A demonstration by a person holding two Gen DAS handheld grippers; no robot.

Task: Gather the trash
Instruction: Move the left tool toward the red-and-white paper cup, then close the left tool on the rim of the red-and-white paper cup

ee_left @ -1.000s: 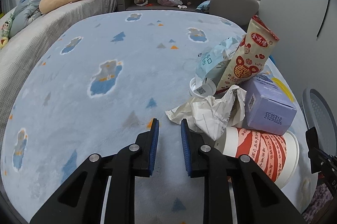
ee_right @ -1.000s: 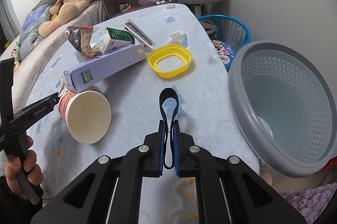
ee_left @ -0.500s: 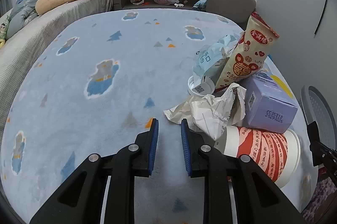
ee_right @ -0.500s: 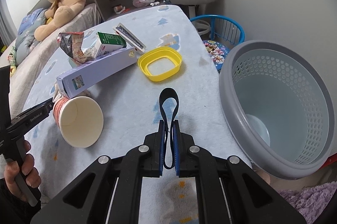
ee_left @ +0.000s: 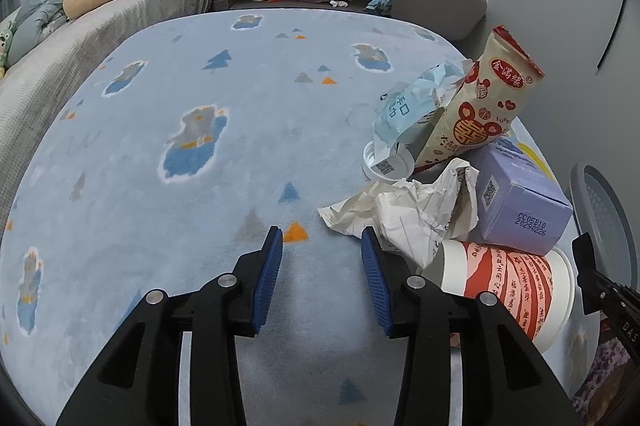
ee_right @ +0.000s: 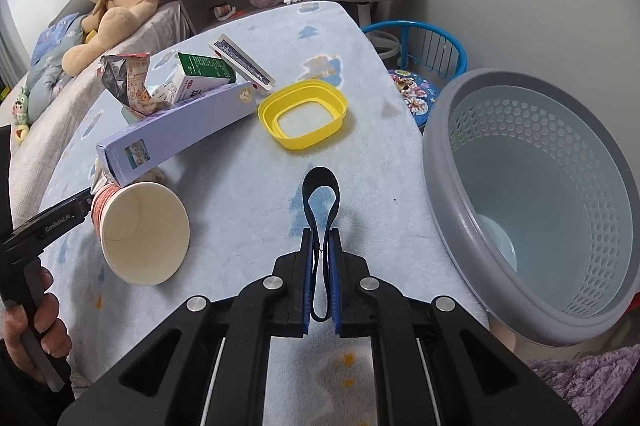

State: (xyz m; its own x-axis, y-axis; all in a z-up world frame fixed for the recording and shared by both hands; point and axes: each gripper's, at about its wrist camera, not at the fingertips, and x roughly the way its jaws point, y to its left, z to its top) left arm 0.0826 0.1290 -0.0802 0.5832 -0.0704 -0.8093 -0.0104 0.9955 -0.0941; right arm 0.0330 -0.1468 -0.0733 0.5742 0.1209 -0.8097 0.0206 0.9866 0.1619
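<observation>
My right claw [ee_right: 320,254] is clamped on a black band [ee_right: 320,203], whose loop pokes out ahead of the fingertips. The grey basket [ee_right: 448,185] sits off to its right, well within reach I'd judge. The band looks light and floppy, so I expect it to drop cleanly. My left claw [ee_left: 322,252] stands apart and empty. The crumpled paper [ee_left: 404,209] lies just ahead-right of it, touching the right finger [ee_left: 374,278]. It looks soft and springy, so I'd pinch it by its thick middle.

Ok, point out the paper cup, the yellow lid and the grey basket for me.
paper cup [ee_right: 140,230]: right wrist view, inside of its open mouth.
yellow lid [ee_right: 280,105]: right wrist view, left rim.
grey basket [ee_right: 448,161]: right wrist view, near rim.
</observation>
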